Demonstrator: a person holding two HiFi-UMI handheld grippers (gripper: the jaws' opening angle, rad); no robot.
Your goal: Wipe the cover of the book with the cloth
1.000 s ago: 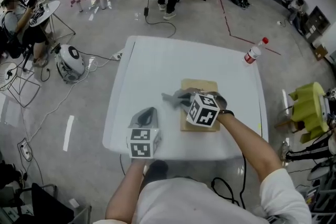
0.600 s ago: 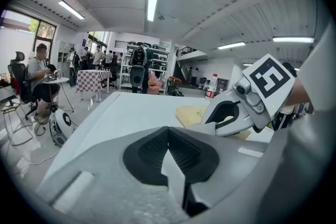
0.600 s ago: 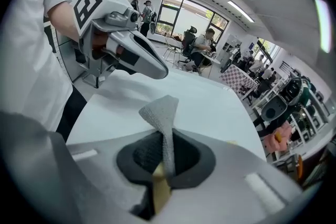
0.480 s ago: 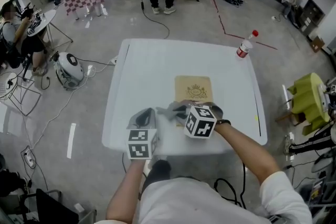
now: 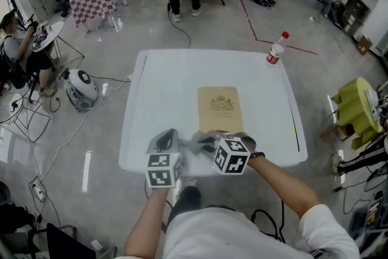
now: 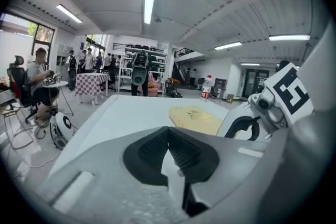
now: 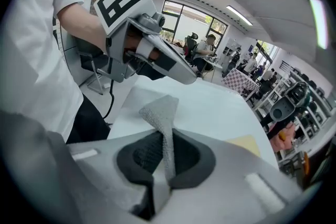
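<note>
Right gripper (image 7: 160, 168) pinches grey mesh cloth (image 7: 161, 113) just nearside of tan rectangular book (image 5: 220, 107); left gripper (image 6: 169, 153) closed, empty, book's near-left.

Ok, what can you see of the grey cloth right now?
The grey cloth looks like a coarse woven mesh and is soft and crumpled. It is pinched between the jaws of the right gripper, which are shut on it, and a twisted fold stands up past the pads. In the head view it sits bunched near the near edge of the white table, just short of the tan book and off its cover. Whether it touches the tabletop cannot be told.
</note>
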